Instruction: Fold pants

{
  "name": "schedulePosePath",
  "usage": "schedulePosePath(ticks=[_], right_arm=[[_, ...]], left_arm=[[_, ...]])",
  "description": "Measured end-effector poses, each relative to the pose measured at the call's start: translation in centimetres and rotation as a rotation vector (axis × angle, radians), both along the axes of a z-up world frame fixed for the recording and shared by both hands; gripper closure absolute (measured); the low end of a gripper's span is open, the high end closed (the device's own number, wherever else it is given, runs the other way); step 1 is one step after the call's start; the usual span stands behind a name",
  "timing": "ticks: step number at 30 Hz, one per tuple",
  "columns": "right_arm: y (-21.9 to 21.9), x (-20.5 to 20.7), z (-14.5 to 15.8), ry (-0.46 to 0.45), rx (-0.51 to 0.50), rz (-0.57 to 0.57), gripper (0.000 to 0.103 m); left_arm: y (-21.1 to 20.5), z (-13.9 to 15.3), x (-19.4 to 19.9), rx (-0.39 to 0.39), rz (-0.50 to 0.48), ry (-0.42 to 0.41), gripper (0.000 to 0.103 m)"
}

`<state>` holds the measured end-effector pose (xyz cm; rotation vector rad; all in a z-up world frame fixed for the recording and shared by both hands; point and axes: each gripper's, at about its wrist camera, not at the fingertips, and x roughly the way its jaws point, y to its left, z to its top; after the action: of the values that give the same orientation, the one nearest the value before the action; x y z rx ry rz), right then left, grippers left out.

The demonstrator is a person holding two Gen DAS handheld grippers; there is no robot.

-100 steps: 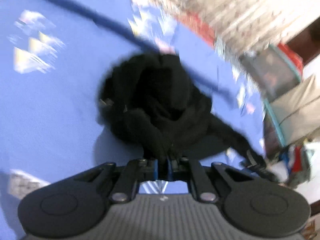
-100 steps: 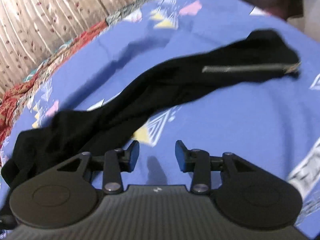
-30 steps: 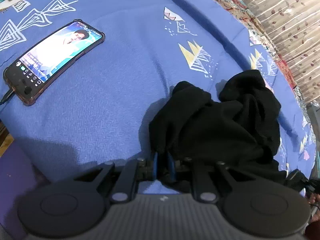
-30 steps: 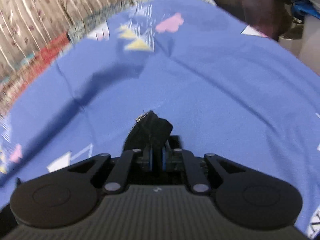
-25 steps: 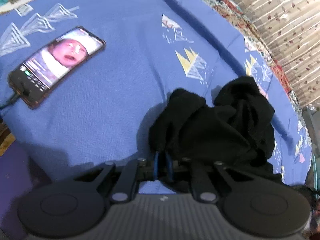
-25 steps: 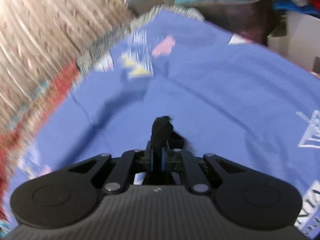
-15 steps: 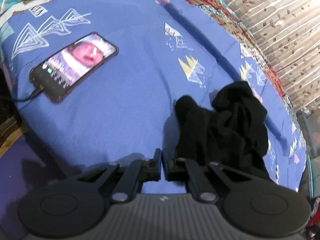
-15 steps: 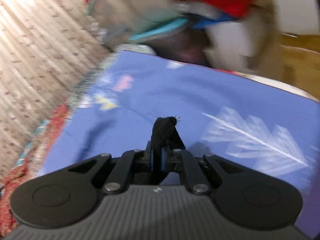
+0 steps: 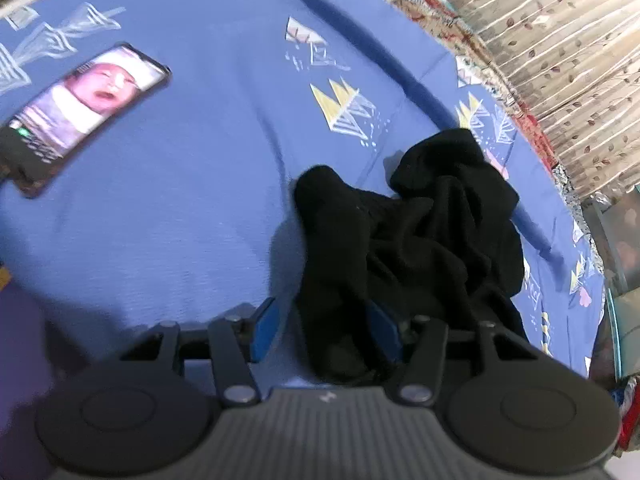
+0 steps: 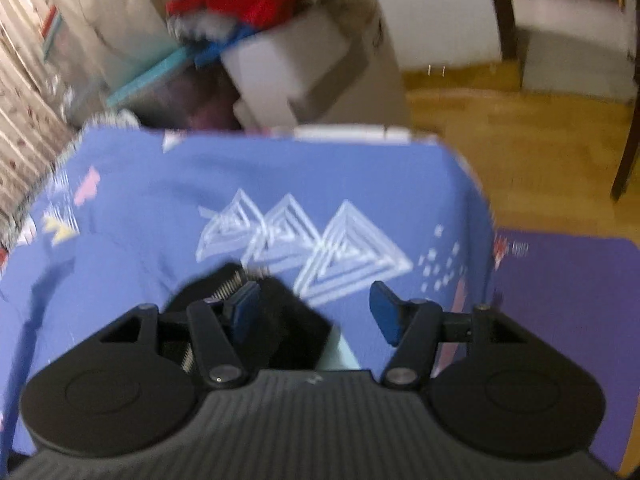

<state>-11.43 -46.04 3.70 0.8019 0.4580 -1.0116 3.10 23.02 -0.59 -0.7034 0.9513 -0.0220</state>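
The black pants (image 9: 420, 240) lie bunched on the blue patterned bedsheet (image 9: 192, 208) in the left wrist view. My left gripper (image 9: 324, 332) is at their near edge. Its jaws are opening, and a fold of black cloth lies loose between the blue pads, closer to the right one. In the right wrist view, the zippered end of a pant leg (image 10: 288, 320) rests on the bedsheet (image 10: 280, 168) near the bed's corner. My right gripper (image 10: 314, 314) hovers over it with its jaws opening. The cloth sits beside the left pad and the right pad is clear of it.
A phone (image 9: 80, 116) with a lit screen lies on the sheet at the left. A patterned curtain (image 9: 560, 40) runs along the far side of the bed. Beyond the bed's corner are stacked boxes and clothes (image 10: 280, 60), a wooden floor (image 10: 500, 140) and a purple mat (image 10: 560, 300).
Both grippers were shut on black cloth and now stand apart from it. The right gripper swung across the bed to its corner with the pant leg end. The left gripper barely moved.
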Motion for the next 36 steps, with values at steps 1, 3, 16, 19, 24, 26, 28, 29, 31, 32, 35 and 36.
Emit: schedulePosePath(ticks=[1,3,16,19,24,26,28,29,31,32,35,36], right_arm=[[0.8,0.0,0.9,-0.007,-0.047,0.008,0.041],[1.1,0.4,2.1,-0.015,-0.123,0.065,0.041],[16.3,13.0,2.8,-0.037,-0.085,0.773,0.04],[20.5,15.3,1.1,-0.005,-0.045,0.921,0.041],[24.9,17.3,-1.6,0.121,0.033,1.067,0.041],[25.1,17.4,-0.9,0.118,0.004,1.098,0.041],[25.0,17.9,0.8,0.099,-0.062,1.126,0.041],[25.0,18.4,1.4,0.09,-0.086,1.145,0.041],[25.8,19.7,2.9,0.073,-0.129,1.192,0.041],[26.4,20.6,3.8,0.062,-0.15,1.216,0.041],[28.6,23.6,5.8,0.024,-0.181,1.296,0.04],[29.1,24.8,6.2,0.011,-0.189,1.322,0.04]], left_arm=[[-0.3,-0.3,0.6,-0.006,-0.001,0.006,0.052],[-0.9,-1.0,1.8,-0.017,-0.001,0.014,0.05],[-1.9,-0.2,-4.2,-0.001,-0.072,-0.09,0.093],[-1.9,-0.5,-6.5,0.03,-0.086,-0.075,0.09],[-0.7,0.5,-7.5,0.052,-0.103,-0.085,0.068],[0.9,2.4,-7.6,0.087,-0.052,-0.166,0.058],[2.2,3.7,-6.6,0.113,-0.012,-0.223,0.058],[2.5,4.1,-5.6,0.121,-0.006,-0.236,0.058],[2.4,4.1,-3.0,0.158,-0.012,-0.255,0.059],[2.0,3.7,-1.7,0.18,-0.028,-0.258,0.059],[0.1,1.6,2.9,0.172,-0.111,-0.21,0.057],[-0.6,0.8,4.0,0.156,-0.146,-0.186,0.057]])
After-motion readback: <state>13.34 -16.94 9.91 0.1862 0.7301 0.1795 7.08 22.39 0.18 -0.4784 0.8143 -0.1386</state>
